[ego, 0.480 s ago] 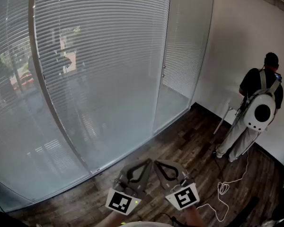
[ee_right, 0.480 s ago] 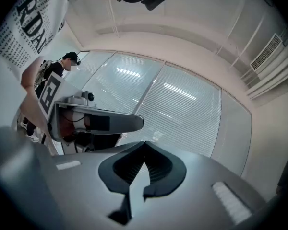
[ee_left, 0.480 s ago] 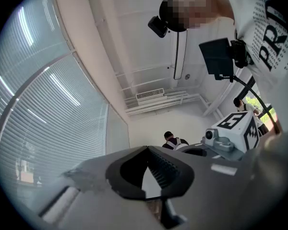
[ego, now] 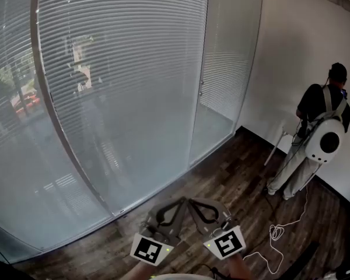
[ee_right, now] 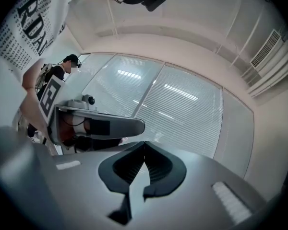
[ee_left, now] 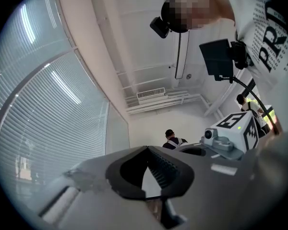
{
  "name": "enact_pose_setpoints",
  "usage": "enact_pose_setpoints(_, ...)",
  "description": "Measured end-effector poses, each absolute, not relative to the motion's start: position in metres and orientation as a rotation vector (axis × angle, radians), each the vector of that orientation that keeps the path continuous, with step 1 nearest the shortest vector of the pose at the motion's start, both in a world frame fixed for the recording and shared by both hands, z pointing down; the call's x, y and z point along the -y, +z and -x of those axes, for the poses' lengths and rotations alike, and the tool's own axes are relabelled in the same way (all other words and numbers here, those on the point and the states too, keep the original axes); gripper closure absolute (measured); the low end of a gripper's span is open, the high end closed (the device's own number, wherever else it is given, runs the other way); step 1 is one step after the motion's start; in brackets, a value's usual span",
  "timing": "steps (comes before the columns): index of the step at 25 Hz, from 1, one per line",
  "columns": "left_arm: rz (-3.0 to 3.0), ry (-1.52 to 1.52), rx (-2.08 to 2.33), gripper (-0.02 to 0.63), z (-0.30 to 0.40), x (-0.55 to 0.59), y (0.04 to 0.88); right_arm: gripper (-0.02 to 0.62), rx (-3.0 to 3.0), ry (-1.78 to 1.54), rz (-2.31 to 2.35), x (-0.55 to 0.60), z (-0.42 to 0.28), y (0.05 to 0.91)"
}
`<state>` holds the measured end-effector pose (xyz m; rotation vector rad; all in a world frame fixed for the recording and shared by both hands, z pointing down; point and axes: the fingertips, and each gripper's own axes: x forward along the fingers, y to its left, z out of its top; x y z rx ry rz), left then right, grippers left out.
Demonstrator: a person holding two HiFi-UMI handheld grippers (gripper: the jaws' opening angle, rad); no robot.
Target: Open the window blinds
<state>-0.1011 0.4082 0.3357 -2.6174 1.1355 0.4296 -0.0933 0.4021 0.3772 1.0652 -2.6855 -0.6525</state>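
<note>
My left gripper (ego: 181,203) and right gripper (ego: 195,203) both have their jaws pressed together on nothing, low over the wood floor (ego: 239,182). The blinds (ego: 122,69) hang closed ahead, well apart from me. Their thin slats look light and easily bent, so I'd take hold of a cord or wand rather than the slats. I can make out neither of those, though. The blinds' top is cut off, and they may sit behind glass.

A white shirt (ee_right: 33,18) with dark lettering is being worn. The grey left gripper (ego: 182,202) and right gripper (ego: 193,202) are each being topped by a black-and-white marker cube (ego: 149,249).
</note>
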Motion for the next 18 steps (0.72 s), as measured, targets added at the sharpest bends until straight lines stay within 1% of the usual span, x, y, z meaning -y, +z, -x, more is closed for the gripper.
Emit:
enact_pose_setpoints(7,2.624,0.428,-1.142,0.614,0.106,-0.399,0.336,0.588,2.709,-0.649,-1.072,-0.391,0.097,0.372)
enact_pose_setpoints(18,2.625,0.418,-1.152,0.614,0.09,-0.396,0.341,0.586,2.687,-0.641,-1.045,-0.386,0.084,0.378)
